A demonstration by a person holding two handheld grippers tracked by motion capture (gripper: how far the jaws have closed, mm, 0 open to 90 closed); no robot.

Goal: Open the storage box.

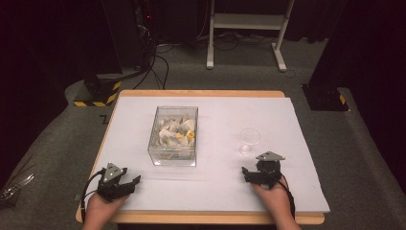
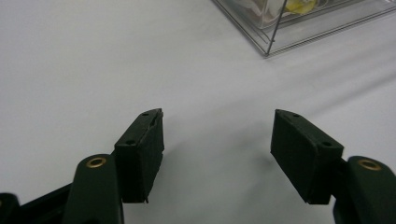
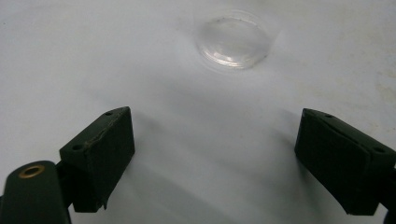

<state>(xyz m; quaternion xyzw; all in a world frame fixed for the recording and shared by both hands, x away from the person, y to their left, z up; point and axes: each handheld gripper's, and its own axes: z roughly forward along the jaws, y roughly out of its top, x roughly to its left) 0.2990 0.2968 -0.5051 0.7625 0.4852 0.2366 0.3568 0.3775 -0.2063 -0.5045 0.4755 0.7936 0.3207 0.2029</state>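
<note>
Resting low on the white sheet that covers the wooden desk (image 1: 206, 191), both tools sit at the near edge, one in each of the person's hands, and neither touches anything but the surface beneath it. The left hand-held gripper (image 1: 125, 183) has its jaws spread with nothing between them; in the left gripper view the two black pads (image 2: 142, 149) frame bare white sheet, and the corner of the clear rectangular plastic box (image 2: 299, 23) lies ahead and off to one side. That box (image 1: 174, 135) stands near the middle of the desk, open at the top and packed with small white and yellow packets (image 1: 178, 132), probably so that a tool can dip in from above.

The right hand-held gripper (image 1: 253, 175) is spread wide and empty as well. Just beyond it stands a small clear round plastic cup (image 1: 249, 139), upright, apart from the box; the right gripper view shows it (image 3: 232, 42) straight ahead between the pads' line of sight. Its place suggests it is meant to receive a packet, with the right tool near enough to steady it while the left reaches for the box.
</note>
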